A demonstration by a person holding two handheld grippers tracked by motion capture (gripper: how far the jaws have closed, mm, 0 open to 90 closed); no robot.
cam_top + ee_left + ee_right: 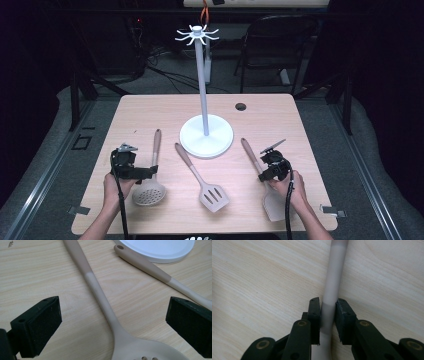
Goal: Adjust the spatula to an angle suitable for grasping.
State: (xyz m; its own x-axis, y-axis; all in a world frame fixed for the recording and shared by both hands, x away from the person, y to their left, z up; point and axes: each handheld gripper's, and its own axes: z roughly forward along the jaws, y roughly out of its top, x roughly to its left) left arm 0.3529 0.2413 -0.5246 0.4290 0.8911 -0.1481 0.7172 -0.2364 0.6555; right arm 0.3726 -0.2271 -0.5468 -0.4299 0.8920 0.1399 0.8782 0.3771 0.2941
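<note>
The turner [260,175] in the right hand-held gripper [265,172] lies flat on the table [300,125] at its near right part, its long axis running from the brown handle tip, which points away from the person and a little to the left, back to the pale flat blade near the table's front edge under the person's right hand [290,192]. Its handle is slim and round, brown at the far end and pale cream toward the blade; in the right gripper view the pale shaft [332,290] runs straight up between the two black jaws, which are clenched on it from either side. The left hand-held gripper [145,172] sits at the near left part of the table with its jaws spread wide on both sides of the skimmer [151,175], touching nothing; that spoon has the same brown-and-cream handle, pointing away from the person, and a round perforated bowl toward the front edge. Between the two lies a slotted spatula [202,177], handle tip angled to the far left, just beside the round white base of a tall white rack [205,135] with hooks at its top.
</note>
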